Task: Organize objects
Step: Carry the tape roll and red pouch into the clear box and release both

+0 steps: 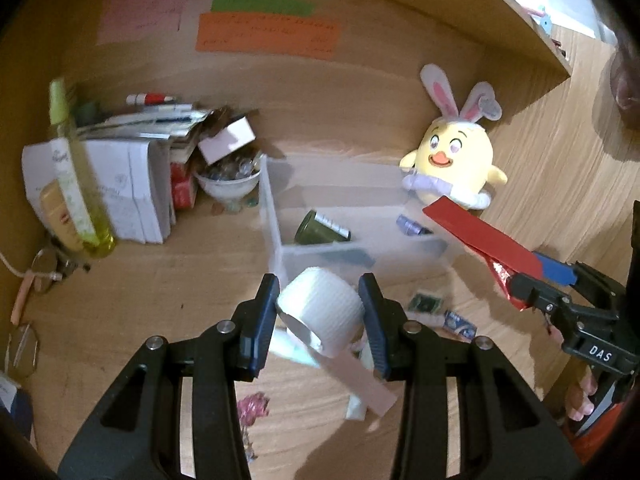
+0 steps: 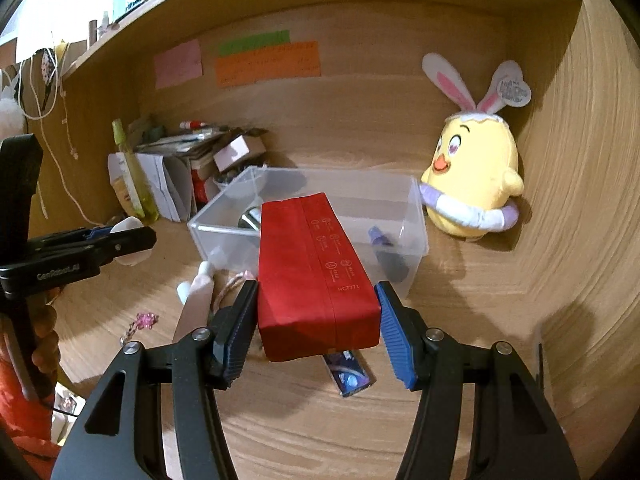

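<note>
Two tongs are loaded: the left tongs clamp a white tape roll above the wooden surface, just before the clear plastic bin. The right tongs grip a red box whose far end reaches over the bin's front wall, near the yellow chick plush.

- My hand-held gripper: matt black plastic, ribbed blue pads.
- Tape roll: white, textured.
- Red box: smooth, slight sheen.
- Bin: clear plastic.
- Counter: wood grain.
- Chick toy: plush cloth.
</note>
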Action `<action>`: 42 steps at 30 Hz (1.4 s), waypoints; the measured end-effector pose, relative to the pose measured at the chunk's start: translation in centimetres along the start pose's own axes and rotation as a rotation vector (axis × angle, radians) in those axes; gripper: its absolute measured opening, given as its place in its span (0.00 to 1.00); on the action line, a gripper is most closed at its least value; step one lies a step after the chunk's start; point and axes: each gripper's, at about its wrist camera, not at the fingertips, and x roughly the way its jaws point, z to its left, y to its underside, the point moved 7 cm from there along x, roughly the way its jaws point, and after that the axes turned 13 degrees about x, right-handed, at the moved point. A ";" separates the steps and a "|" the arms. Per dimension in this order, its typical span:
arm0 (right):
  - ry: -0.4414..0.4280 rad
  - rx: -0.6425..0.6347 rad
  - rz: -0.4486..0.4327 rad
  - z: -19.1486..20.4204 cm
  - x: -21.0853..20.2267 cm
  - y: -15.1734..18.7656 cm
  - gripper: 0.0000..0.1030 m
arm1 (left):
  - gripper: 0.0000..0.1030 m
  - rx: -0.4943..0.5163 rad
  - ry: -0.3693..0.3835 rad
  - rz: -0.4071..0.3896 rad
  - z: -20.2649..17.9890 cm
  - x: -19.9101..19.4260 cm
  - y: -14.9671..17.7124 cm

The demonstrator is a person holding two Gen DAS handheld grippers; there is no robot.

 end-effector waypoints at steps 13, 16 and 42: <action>-0.020 0.011 -0.056 -0.8 1.5 -3.7 0.53 | 0.40 -0.019 -0.019 -0.005 0.1 2.4 -2.8; -0.028 -0.002 -0.063 -0.8 2.1 -4.5 0.53 | 0.40 -0.020 -0.030 -0.006 0.4 2.7 -3.2; -0.071 -0.099 0.012 0.7 10.1 -9.0 0.53 | 0.40 -0.065 -0.030 0.082 2.5 9.3 -5.1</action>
